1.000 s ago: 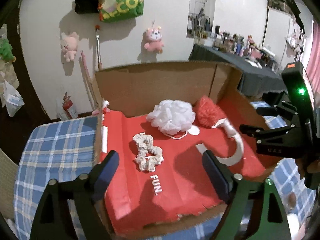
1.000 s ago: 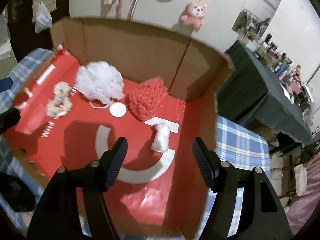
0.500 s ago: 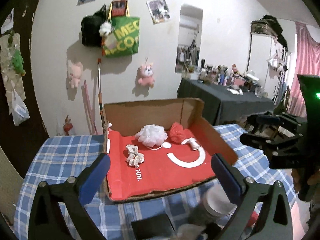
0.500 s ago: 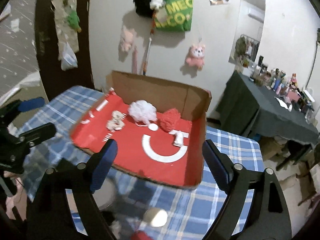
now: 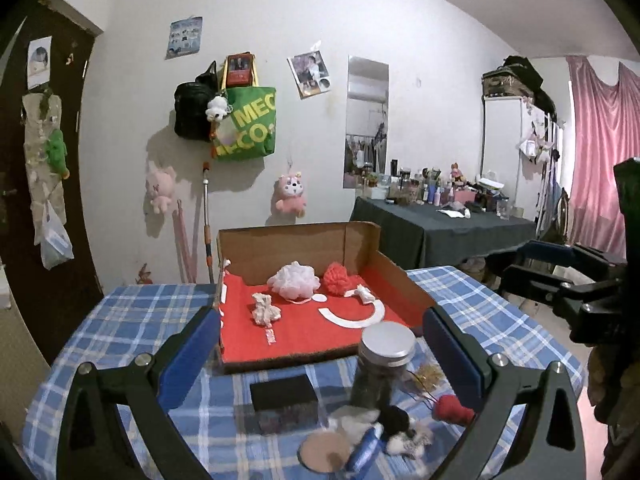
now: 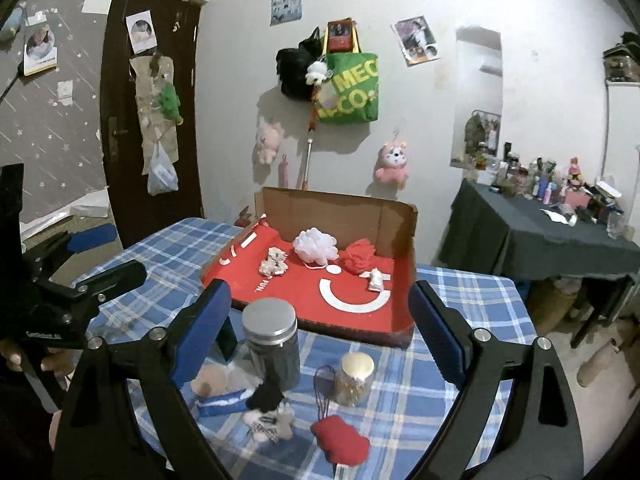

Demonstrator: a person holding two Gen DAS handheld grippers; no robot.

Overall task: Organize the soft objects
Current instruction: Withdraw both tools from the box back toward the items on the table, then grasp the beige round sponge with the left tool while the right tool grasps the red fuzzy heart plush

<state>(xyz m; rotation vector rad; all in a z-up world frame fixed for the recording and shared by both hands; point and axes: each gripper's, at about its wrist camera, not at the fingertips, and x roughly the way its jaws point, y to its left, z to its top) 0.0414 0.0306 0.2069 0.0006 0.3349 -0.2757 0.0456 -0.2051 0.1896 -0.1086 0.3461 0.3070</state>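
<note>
Left gripper [image 5: 320,354] and right gripper [image 6: 320,318] both gape wide, holding nothing, above the blue plaid table [image 6: 460,396]. Near edge: red soft piece [image 6: 340,438], silver-lidded jar [image 6: 272,340], small gold-lidded jar [image 6: 354,378]. Beyond, in the red-lined cardboard box [image 6: 404,224]: cream scrunchie [image 6: 274,262], white loofah [image 6: 315,244], red loofah [image 6: 359,255], small white piece [image 6: 375,279].

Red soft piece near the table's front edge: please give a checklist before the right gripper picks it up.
1. Right gripper open and empty: ok.
2. Left gripper open, off to the side: ok.
3. Red soft piece fully in view: ok.
4. Path clear: not ok, silver-lidded jar and gold-lidded jar stand close behind it.
5. Free floor in cardboard box: ok.
6. Dark wire loop is attached: cannot tell.
</note>
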